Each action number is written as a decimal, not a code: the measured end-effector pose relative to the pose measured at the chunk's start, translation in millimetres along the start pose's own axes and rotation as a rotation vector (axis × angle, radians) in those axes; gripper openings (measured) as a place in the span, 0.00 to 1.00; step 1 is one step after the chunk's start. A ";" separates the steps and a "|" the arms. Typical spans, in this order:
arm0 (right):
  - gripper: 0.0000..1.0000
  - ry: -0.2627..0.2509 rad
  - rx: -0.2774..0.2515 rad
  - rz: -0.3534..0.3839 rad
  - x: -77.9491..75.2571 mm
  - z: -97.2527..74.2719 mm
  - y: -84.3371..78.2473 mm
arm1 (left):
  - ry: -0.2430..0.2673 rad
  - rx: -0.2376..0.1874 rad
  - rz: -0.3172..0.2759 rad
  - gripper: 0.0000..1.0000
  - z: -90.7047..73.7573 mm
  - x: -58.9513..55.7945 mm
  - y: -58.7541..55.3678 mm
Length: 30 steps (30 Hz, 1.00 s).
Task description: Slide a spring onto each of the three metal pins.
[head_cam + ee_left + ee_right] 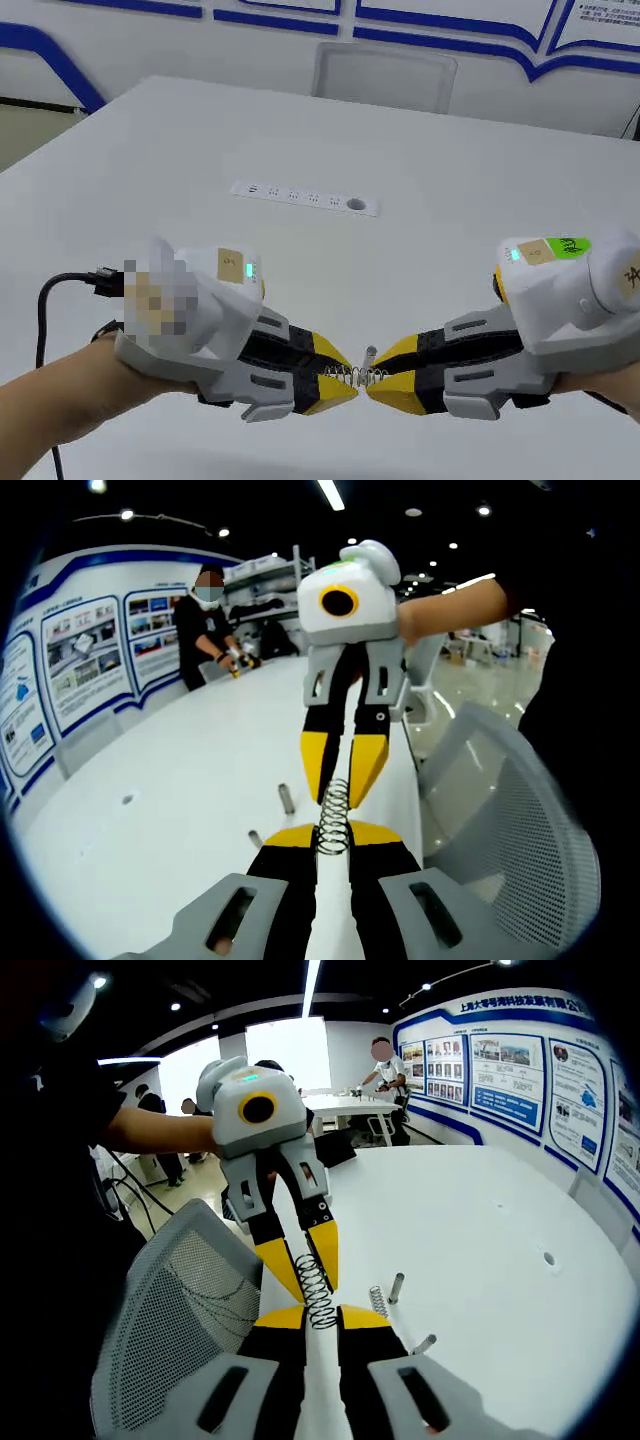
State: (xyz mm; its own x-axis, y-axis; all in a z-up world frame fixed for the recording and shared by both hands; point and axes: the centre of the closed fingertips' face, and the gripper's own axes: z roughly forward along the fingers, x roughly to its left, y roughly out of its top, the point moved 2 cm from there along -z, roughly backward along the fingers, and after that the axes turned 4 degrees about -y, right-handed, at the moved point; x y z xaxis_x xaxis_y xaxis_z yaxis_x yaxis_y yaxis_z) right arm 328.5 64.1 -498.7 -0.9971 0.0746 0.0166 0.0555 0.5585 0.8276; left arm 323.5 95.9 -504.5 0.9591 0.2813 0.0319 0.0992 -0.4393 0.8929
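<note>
Spring (352,376) is held btwn L tool (345,383) & R tool (376,386), each clenched on one end, just above the surface (300,280). Risk: uneven pull kinks the coil, or it pops free & misses pin (369,353) close behind.

**A:** Is any writing showing anywhere?

**B:** A blue Chinese heading (520,1005) is running along the top of the wall boards (520,1070), but it is coming out too small to read. A tan sticker (231,265) is sitting on the left gripper (345,388), and a green sticker (570,246) on the right gripper (375,390).

**A:** Are any numbers showing?

**B:** The marks on both stickers are blurring, so nothing is reading clearly.
</note>
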 end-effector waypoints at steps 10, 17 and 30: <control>0.11 0.020 -0.007 -0.055 1.0 -8.6 9.8 | -0.001 -0.019 0.004 0.10 0.7 -2.7 4.2; 0.11 0.035 -0.042 -0.057 5.5 -9.1 23.3 | 0.003 0.022 0.022 0.10 3.3 -1.5 -2.6; 0.11 0.029 -0.074 -0.035 2.9 -5.3 31.2 | 0.013 0.012 0.015 0.10 2.1 3.7 -4.6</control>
State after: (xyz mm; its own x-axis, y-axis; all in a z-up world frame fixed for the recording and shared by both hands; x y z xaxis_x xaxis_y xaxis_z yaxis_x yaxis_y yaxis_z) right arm 327.1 77.3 -469.8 -0.9995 0.0314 0.0021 0.0174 0.4975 0.8673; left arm 327.1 97.2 -509.5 0.9570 0.2857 0.0509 0.0884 -0.4540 0.8866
